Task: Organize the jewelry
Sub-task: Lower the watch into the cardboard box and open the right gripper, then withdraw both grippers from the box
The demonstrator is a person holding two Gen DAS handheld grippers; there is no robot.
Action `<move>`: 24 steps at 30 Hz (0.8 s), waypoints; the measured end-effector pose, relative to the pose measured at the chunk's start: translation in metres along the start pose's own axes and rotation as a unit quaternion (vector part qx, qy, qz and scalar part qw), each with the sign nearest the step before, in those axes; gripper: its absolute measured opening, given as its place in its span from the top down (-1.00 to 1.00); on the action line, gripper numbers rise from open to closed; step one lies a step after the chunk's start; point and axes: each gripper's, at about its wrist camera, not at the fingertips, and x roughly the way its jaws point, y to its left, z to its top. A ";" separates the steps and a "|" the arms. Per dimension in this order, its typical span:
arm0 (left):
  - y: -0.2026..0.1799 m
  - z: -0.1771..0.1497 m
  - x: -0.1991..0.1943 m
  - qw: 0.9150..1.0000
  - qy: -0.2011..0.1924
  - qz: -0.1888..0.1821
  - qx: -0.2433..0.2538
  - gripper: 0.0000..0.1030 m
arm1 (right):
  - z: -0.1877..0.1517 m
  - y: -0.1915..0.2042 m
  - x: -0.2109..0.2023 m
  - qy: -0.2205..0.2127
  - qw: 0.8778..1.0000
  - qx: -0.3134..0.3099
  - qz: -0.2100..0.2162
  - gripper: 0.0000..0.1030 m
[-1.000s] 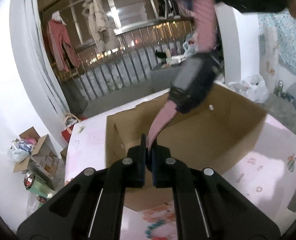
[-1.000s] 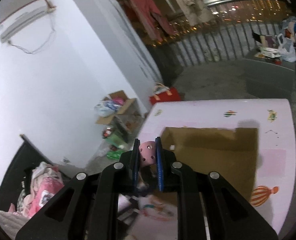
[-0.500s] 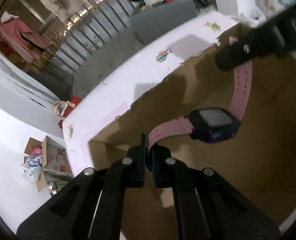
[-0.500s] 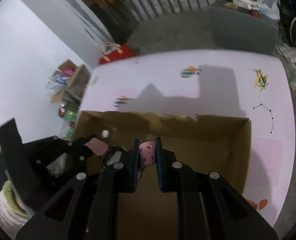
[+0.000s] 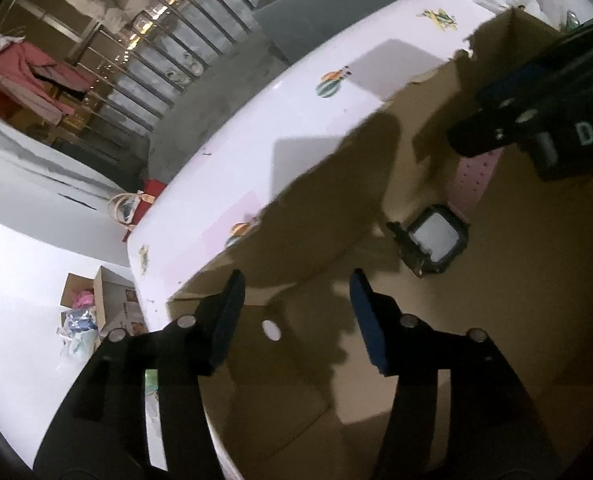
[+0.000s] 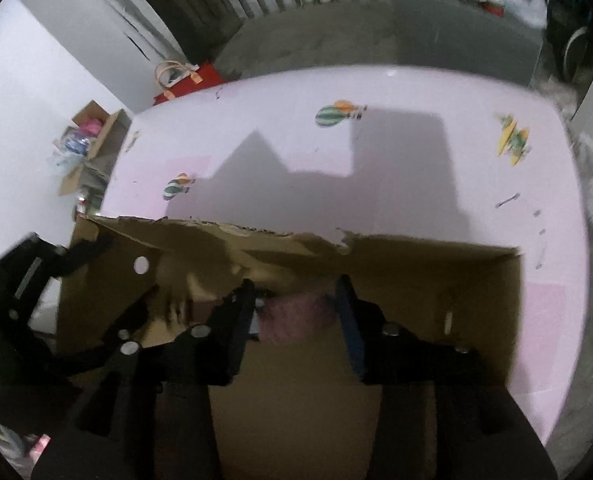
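Smartwatch with pink perforated strap is down inside the cardboard box, face up on the box floor, ahead of and a bit right of the left gripper's jaws, apart from them

left gripper: jaws opening, standing wide, nothing between them, only box floor and a punched hole in the wall below

right gripper: jaws opening too; blurred pink strap end sits between the pads, near the left pad, can't tell if it touches either; looks released, not pinched

in the left wrist view the right gripper hangs over the far strap end, strap running from under it down to the watch case

step in hand, my read: letting go of the watch in the box. To do it well: let both jaws finish spreading before lifting, pull straight up out of the box so the strap doesn't snag a pad and drag the watch, keep clear of the torn box rim

box stands on a pink table cover with balloon prints
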 end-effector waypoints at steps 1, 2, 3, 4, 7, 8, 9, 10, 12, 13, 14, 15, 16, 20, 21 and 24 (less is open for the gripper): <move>0.002 0.000 -0.002 1.000 -0.001 0.001 -0.003 -0.01 | 0.000 0.000 -0.006 -0.006 1.000 0.000 -0.002 0.11; 0.006 -0.002 -0.007 1.000 -0.005 0.000 -0.009 -0.01 | 0.000 -0.001 -0.012 -0.013 1.000 0.000 -0.004 0.11; 0.009 -0.003 -0.011 1.000 -0.008 -0.001 -0.015 -0.01 | 0.001 -0.002 -0.018 -0.019 1.000 -0.002 -0.005 0.11; 0.014 -0.004 -0.016 1.000 -0.014 -0.003 -0.024 -0.01 | 0.001 -0.003 -0.028 -0.029 1.000 -0.004 -0.007 0.10; 0.029 -0.012 -0.035 0.998 -0.037 -0.010 -0.049 -0.04 | -0.001 -0.009 -0.051 -0.050 0.999 0.002 -0.008 0.10; 0.034 -0.015 -0.040 0.997 -0.044 -0.013 -0.056 -0.05 | -0.003 -0.011 -0.059 -0.056 0.998 0.005 -0.008 0.10; 0.037 -0.019 -0.046 0.997 -0.051 -0.016 -0.063 -0.06 | -0.005 -0.014 -0.066 -0.062 0.998 0.007 -0.009 0.10; 0.042 -0.025 -0.054 0.995 -0.060 -0.018 -0.072 -0.06 | -0.007 -0.017 -0.074 -0.070 0.997 0.010 -0.012 0.10; 0.051 -0.034 -0.064 0.993 -0.074 -0.022 -0.085 -0.07 | -0.011 -0.021 -0.086 -0.079 0.997 0.012 -0.012 0.10; 0.055 -0.042 -0.070 0.992 -0.082 -0.024 -0.096 -0.07 | -0.014 -0.023 -0.093 -0.085 0.996 0.014 -0.012 0.10; 0.059 -0.049 -0.076 0.990 -0.090 -0.028 -0.109 -0.07 | -0.018 -0.025 -0.099 -0.090 0.996 0.015 -0.009 0.10; 0.063 -0.056 -0.082 0.987 -0.098 -0.034 -0.120 -0.07 | -0.024 -0.026 -0.106 -0.097 0.995 0.017 -0.003 0.10; 0.067 -0.065 -0.088 0.985 -0.107 -0.041 -0.132 -0.07 | -0.027 -0.026 -0.110 -0.102 0.995 0.016 0.001 0.10; 0.077 -0.106 -0.110 0.972 -0.144 -0.063 -0.177 -0.10 | -0.062 -0.026 -0.135 -0.137 0.990 0.013 0.012 0.10; 0.076 -0.118 -0.117 0.967 -0.153 -0.069 -0.190 -0.10 | -0.072 -0.024 -0.141 -0.147 0.989 0.012 0.015 0.08; 0.070 -0.153 -0.131 0.957 -0.180 -0.080 -0.213 -0.15 | -0.114 -0.016 -0.159 -0.186 0.982 -0.005 0.023 0.07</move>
